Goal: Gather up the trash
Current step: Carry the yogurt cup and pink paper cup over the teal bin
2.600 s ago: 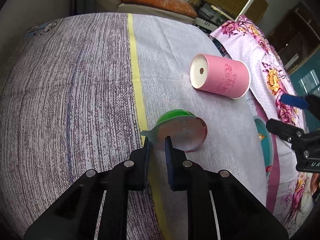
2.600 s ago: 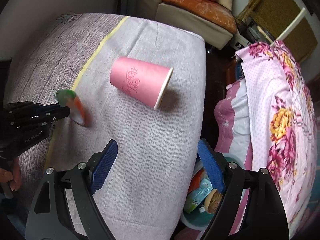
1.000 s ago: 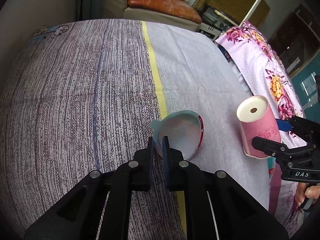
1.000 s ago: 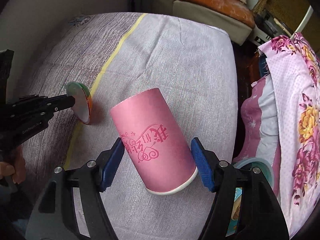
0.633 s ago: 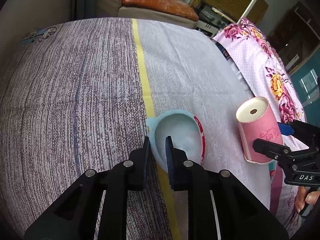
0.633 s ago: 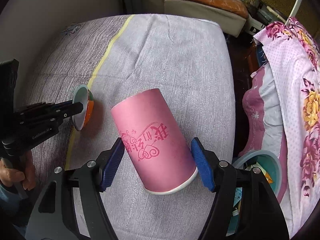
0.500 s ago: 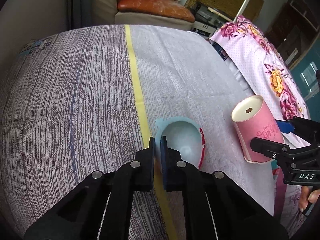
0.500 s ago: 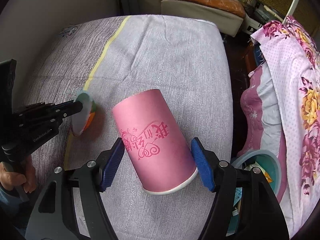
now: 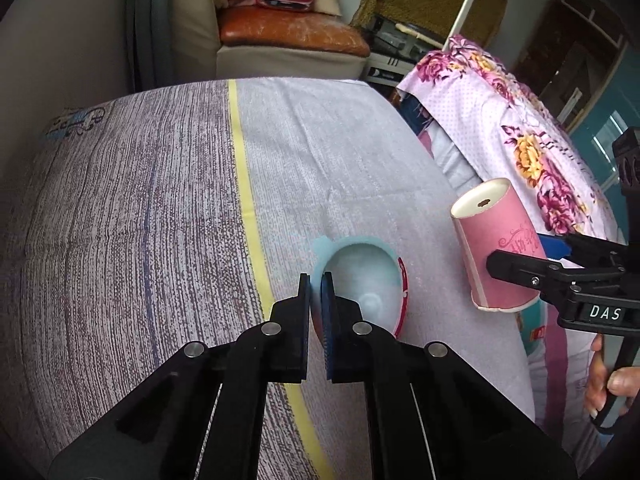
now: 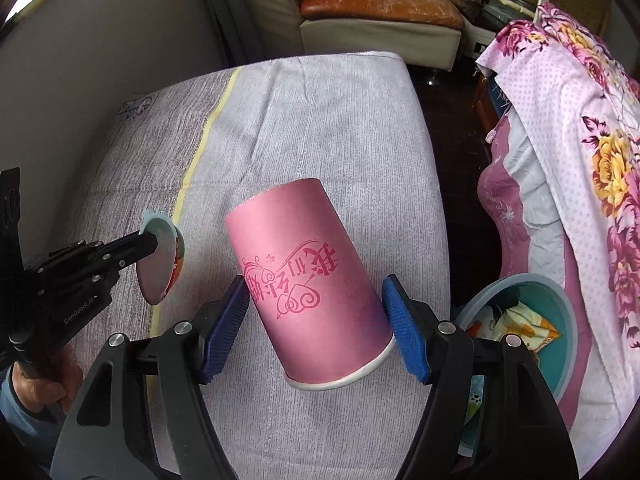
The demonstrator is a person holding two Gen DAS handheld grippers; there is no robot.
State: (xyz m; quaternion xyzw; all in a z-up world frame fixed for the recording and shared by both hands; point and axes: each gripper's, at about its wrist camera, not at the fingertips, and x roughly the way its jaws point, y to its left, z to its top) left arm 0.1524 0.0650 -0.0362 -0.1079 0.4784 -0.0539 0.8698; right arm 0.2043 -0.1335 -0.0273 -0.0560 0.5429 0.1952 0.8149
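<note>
My left gripper (image 9: 315, 286) is shut on the rim of a small empty plastic cup (image 9: 368, 294), pale blue inside with a red and green outer wall, lifted above the cloth-covered table (image 9: 160, 208). The same small cup (image 10: 160, 258) shows at the left of the right wrist view, pinched by the left gripper (image 10: 150, 240). My right gripper (image 10: 318, 318) is shut on a pink paper cup (image 10: 308, 280) with dark pink script, held upside down and tilted off the table. The pink cup (image 9: 494, 246) appears at the right in the left wrist view, between the right gripper's fingers (image 9: 516, 270).
A teal bin (image 10: 560, 344) with wrappers inside stands on the floor by the table's right edge. A pink floral cloth (image 10: 580, 128) drapes over furniture to the right. A sofa with an orange cushion (image 9: 288, 34) stands behind the table. A hand (image 9: 612, 384) grips the right tool.
Both cups have risen off the table. The left gripper closed fully on the small cup's rim and lifted it. The right gripper carried the pink cup slightly toward the bin and rolled it.
</note>
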